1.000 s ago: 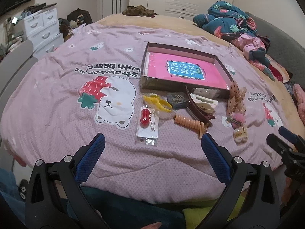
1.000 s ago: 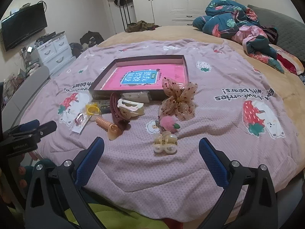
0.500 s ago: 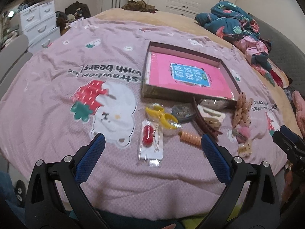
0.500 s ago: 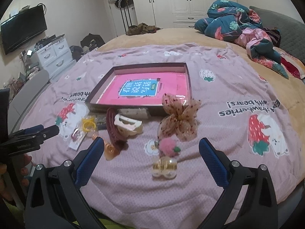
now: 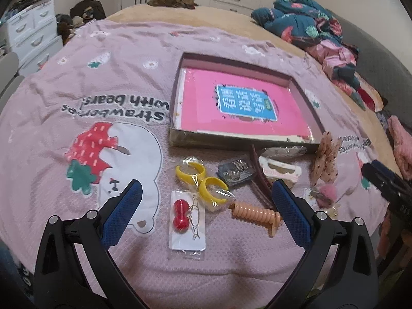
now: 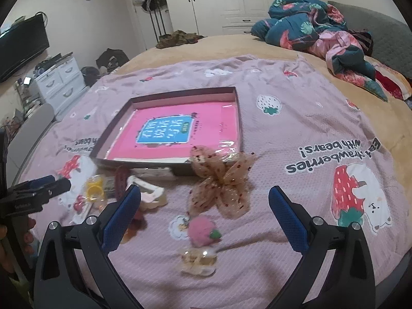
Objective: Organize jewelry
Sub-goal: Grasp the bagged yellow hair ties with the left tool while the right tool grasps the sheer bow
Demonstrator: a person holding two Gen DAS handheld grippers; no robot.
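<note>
A shallow dark box (image 5: 177,139) with a pink sheet inside lies on the bed; it also shows in the right wrist view (image 6: 103,158). In front of it lie a card with red bead earrings (image 5: 186,219), bagged yellow rings (image 5: 200,180), an orange spiral clip (image 5: 253,212), a white claw clip (image 5: 279,171), a brown headband (image 5: 260,185) and a dotted gauze bow (image 6: 221,182). A pink pompom (image 6: 202,231) and a pearly clip (image 6: 198,260) lie nearer. My left gripper (image 5: 203,213) is open just above the earring card. My right gripper (image 6: 204,219) is open over the pompom.
The pink printed blanket (image 5: 77,103) covers the bed. A heap of bedding (image 6: 322,33) lies at the far right. A white drawer unit (image 6: 59,79) stands by the left wall. The right gripper's tip (image 5: 386,180) shows at the right edge of the left wrist view.
Both grippers have moved forward and lower toward the items. Both stay open and empty.
</note>
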